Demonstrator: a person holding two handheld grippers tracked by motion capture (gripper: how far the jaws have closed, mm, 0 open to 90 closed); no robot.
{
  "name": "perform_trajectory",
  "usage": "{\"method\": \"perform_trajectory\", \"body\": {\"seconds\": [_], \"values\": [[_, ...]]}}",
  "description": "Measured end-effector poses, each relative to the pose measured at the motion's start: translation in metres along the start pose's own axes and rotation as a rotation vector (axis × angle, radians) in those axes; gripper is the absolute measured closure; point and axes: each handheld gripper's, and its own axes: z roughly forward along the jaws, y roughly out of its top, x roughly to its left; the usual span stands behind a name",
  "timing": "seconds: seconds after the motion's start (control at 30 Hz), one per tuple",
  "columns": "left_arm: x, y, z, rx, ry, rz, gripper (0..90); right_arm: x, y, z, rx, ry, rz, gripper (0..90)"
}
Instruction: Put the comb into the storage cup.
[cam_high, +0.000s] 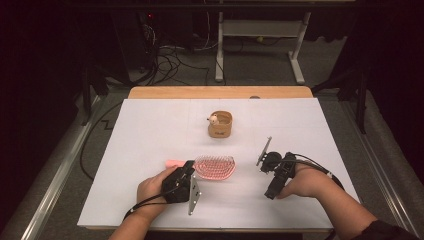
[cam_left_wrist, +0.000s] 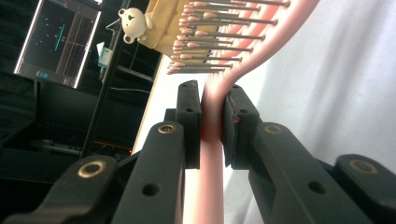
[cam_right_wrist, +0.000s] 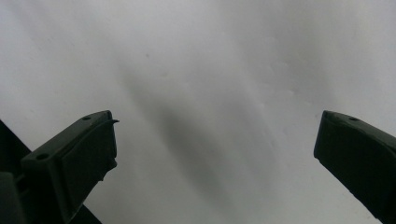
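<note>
The pink hairbrush (cam_high: 214, 167) is lying near the middle of the white table cover (cam_high: 150, 130), bristles facing up, its head pointing to your right and its handle running left into your left gripper (cam_high: 186, 172). You are clamping that handle: in the left gripper view the two black pads are pressing on the pink handle (cam_left_wrist: 211, 121) from either side, and the bristle rows (cam_left_wrist: 219, 32) are fanning out just past the jaw tips. Your left hand (cam_high: 152, 189) is resting low on the cover behind the gripper, with the grey plate (cam_high: 194, 196) hanging off its near side.

Beyond the brush, toward the far edge, a small wooden holder (cam_high: 220, 125) is standing upright with a little white bear figure (cam_high: 213, 119) on its left rim; it is well apart from the brush head.

Off to the right, your right gripper (cam_high: 272, 170) is sitting apart from the brush, your right hand (cam_high: 305, 182) wrapped around its body. Its jaws are standing wide apart over bare white cover (cam_right_wrist: 210, 93), gripping nothing.
</note>
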Motion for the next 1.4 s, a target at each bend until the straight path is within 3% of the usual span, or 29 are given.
{"method": "perform_trajectory", "body": {"seconds": [0.43, 0.8, 0.9, 0.93, 1.03, 1.07, 1.1, 1.13, 1.4], "values": [[0.001, -0.001, 0.001, 0.006, -0.002, -0.015, 79.5, -0.011, -0.025, 0.012, -0.012, -0.003, 0.046, 0.6], [0.003, -0.002, 0.001, 0.005, -0.009, -0.035, 79.5, -0.014, -0.03, 0.023, -0.094, -0.008, 0.075, 0.6], [0.004, -0.004, 0.001, 0.004, -0.009, -0.047, 79.5, -0.016, -0.031, 0.023, -0.137, -0.014, 0.096, 0.6], [0.004, -0.004, 0.001, 0.006, -0.01, -0.047, 79.5, -0.016, -0.032, 0.024, -0.176, -0.023, 0.109, 0.6], [0.005, -0.005, 0.001, 0.009, -0.011, -0.054, 79.5, -0.015, -0.034, 0.025, -0.206, -0.026, 0.116, 0.6], [0.005, -0.005, 0.001, 0.01, -0.012, -0.056, 79.5, -0.015, -0.037, 0.026, -0.243, -0.022, 0.124, 0.6], [0.005, -0.005, 0.001, 0.009, -0.011, -0.058, 79.5, -0.015, -0.037, 0.026, -0.243, -0.022, 0.124, 0.6], [0.006, -0.005, 0.0, 0.009, -0.007, -0.064, 79.5, -0.014, -0.039, 0.028, -0.285, -0.022, 0.127, 0.6], [0.009, -0.009, 0.0, 0.01, -0.012, -0.092, 79.5, -0.011, -0.045, 0.037, -0.389, -0.03, 0.146, 0.6]]}}
